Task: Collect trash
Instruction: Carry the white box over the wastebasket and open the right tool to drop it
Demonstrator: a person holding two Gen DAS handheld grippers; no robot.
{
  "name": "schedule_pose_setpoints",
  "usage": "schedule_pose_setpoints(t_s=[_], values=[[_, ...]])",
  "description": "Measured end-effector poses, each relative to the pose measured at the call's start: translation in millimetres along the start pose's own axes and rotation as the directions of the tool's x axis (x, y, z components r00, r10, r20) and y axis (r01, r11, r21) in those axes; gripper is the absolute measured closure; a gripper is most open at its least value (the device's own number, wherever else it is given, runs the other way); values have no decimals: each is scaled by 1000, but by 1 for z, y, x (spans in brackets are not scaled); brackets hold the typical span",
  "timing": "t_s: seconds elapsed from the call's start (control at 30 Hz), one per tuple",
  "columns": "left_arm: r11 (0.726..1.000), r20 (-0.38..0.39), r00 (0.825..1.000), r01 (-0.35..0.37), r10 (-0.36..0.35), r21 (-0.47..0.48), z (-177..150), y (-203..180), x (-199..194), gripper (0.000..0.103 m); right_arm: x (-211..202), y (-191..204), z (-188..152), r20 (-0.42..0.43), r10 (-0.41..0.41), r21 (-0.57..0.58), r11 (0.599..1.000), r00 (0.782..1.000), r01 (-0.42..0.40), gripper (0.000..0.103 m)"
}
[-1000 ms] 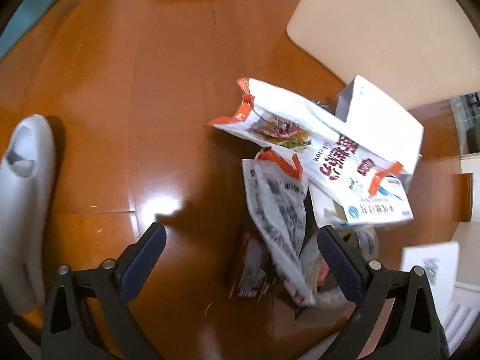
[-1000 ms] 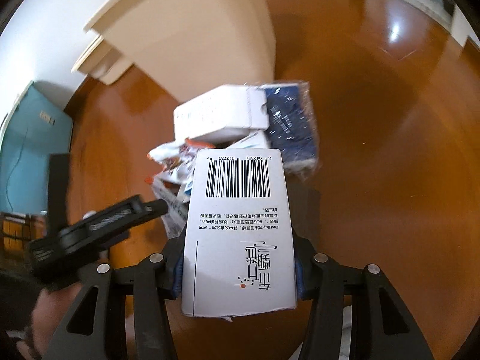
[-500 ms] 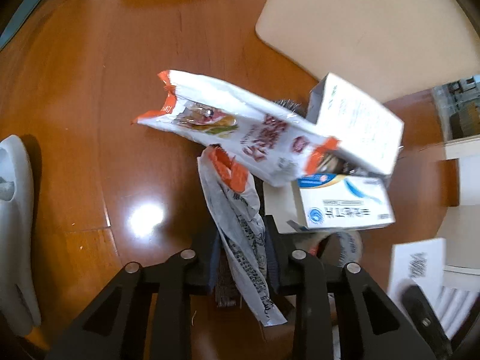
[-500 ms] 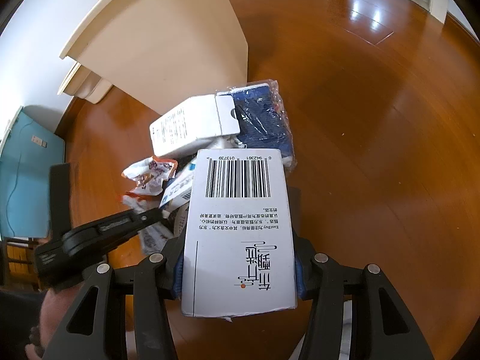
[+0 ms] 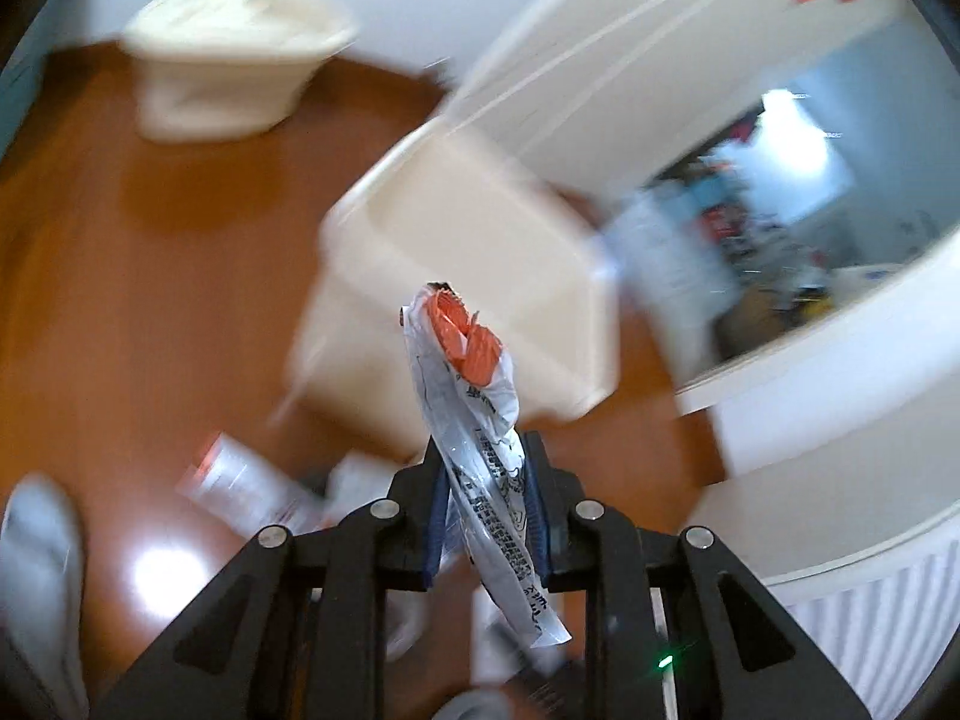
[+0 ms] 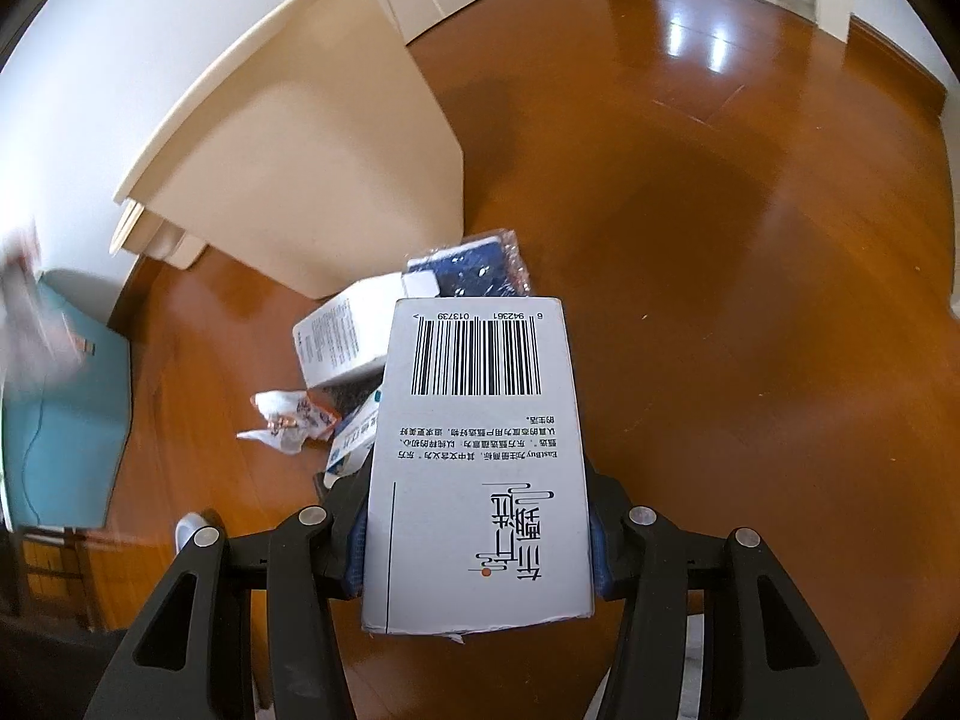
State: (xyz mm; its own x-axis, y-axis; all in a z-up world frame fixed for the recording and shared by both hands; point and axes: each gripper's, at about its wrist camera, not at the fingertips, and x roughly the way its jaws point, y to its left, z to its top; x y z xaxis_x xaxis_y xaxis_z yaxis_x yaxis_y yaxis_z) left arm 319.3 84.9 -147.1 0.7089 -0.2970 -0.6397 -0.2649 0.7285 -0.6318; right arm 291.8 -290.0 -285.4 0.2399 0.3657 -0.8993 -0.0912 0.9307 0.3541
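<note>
My left gripper (image 5: 485,510) is shut on a crumpled white wrapper with an orange end (image 5: 474,414) and holds it up in the air in front of the cream bin (image 5: 468,276); this view is blurred. My right gripper (image 6: 477,546) is shut on a white barcode box (image 6: 480,456) above the floor. Below it on the wooden floor lie a white carton (image 6: 345,336), a blue plastic-wrapped pack (image 6: 480,267), a crumpled snack wrapper (image 6: 288,420) and a blue-and-white box (image 6: 354,441). The cream bin (image 6: 300,168) stands behind the pile.
A second cream bin (image 5: 234,66) stands farther off by the wall. A white slipper (image 5: 36,576) is at the lower left. More trash (image 5: 240,486) lies blurred on the floor below. A teal mat (image 6: 66,414) lies at the left. A white door frame (image 5: 840,384) is at the right.
My left gripper closed on the orange-ended wrapper, then lifted it off the pile and swung up toward the bin. My right gripper kept the barcode box and rose slightly.
</note>
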Motion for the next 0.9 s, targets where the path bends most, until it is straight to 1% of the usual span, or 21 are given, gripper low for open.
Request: schedule_pose_setpoints(t_s=[0.03,0.1,0.17,0.2,0.23,0.27,0.3,0.33,0.37,0.4,0.43,0.5,0.53,0.57,0.67,0.7,0.73,0.8,0.9], values=[[999,25,1000,17,-18,38,19,-22,18,81,-1,-2,1,5,-1,8,1000,1000,0,48],[993,92,996,0,-11,119,56,-48,31,81,-3,-4,4,12,0,20,1000,1000,-1,48],[990,88,996,-9,-4,144,81,-57,53,81,-4,-6,8,18,2,27,1000,1000,-3,48],[985,88,996,-50,35,168,92,-63,70,78,-5,-6,9,22,2,27,1000,1000,-3,48],[983,75,996,-65,53,173,94,-64,81,72,-7,-6,10,28,2,28,1000,1000,-2,48],[982,51,996,-76,68,172,96,-66,90,60,-8,-6,13,33,3,29,1000,999,-4,48],[984,24,997,-78,75,160,96,-61,99,51,-9,-6,15,38,4,30,1000,999,-5,48],[986,23,997,-77,74,150,92,-60,102,30,-11,-6,18,46,5,31,1000,999,-6,48],[986,40,996,-88,84,142,88,-58,101,22,-12,-6,20,54,4,30,1000,999,-6,48],[984,55,994,-103,96,142,86,-58,99,22,-15,-6,23,65,3,29,1000,998,-5,48],[981,73,991,-120,110,154,75,-53,97,22,-18,-6,28,78,2,24,1000,997,-4,48],[980,82,989,-132,121,147,67,-48,88,22,-26,-6,40,112,-1,14,1000,994,-1,48],[981,83,989,-136,125,140,67,-33,87,22,-34,-4,50,141,5,9,1000,990,-6,48],[980,91,987,-147,136,134,56,-27,88,22,-42,0,59,170,10,2,1000,985,-10,48],[968,131,968,-227,213,106,30,-4,66,22,-73,19,91,286,34,-61,998,958,-17,48],[957,141,954,-278,266,79,12,11,57,22,-79,25,99,311,45,-79,997,949,-21,48],[950,136,945,-308,298,60,0,21,53,22,-86,34,110,335,65,-101,994,940,-32,48],[930,82,927,-368,366,13,-28,48,51,22,-92,51,131,359,104,-136,989,928,-58,48],[911,-27,912,-409,409,-47,-61,80,59,22,-97,88,168,377,177,-207,973,909,-103,48]])
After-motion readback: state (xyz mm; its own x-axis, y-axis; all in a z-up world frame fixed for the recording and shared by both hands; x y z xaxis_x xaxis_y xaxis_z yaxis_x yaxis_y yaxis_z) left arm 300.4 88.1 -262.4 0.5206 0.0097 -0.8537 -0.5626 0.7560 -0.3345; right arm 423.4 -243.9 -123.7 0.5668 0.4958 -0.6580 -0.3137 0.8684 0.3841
